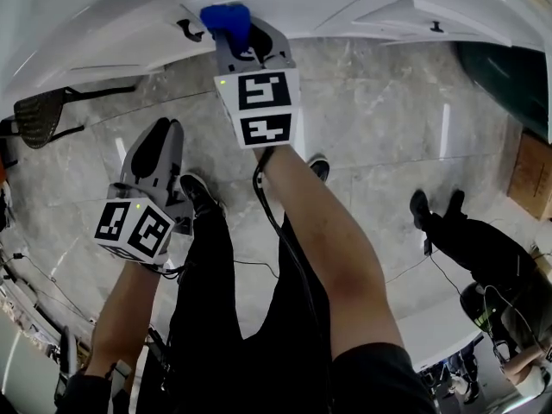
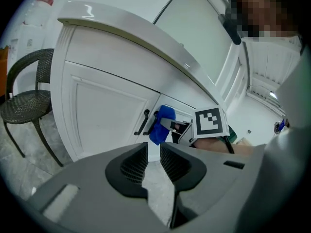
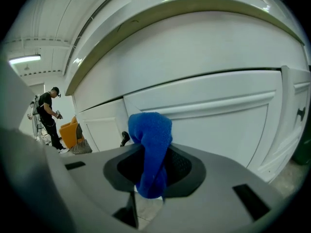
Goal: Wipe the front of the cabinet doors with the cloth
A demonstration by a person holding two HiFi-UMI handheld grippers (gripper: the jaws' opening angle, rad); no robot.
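The blue cloth (image 1: 226, 17) is bunched between the fingers of my right gripper (image 1: 235, 29), which is shut on it and holds it up against the white cabinet doors (image 1: 345, 11), next to a black handle (image 1: 188, 31). In the right gripper view the cloth (image 3: 153, 149) sticks up out of the right gripper (image 3: 153, 161) in front of a door panel (image 3: 209, 120). My left gripper (image 1: 164, 141) hangs lower left, away from the cabinet. Its jaws stand a narrow gap apart with nothing between them (image 2: 153, 152). That view shows the cloth (image 2: 163, 124) by the door handles (image 2: 142, 123).
A black wicker chair (image 1: 39, 115) stands left of the cabinet, also in the left gripper view (image 2: 26, 103). Another person (image 1: 466, 240) crouches at the right near a cardboard box (image 1: 530, 175). A person (image 3: 47, 115) and an orange seat (image 3: 70, 132) show far off.
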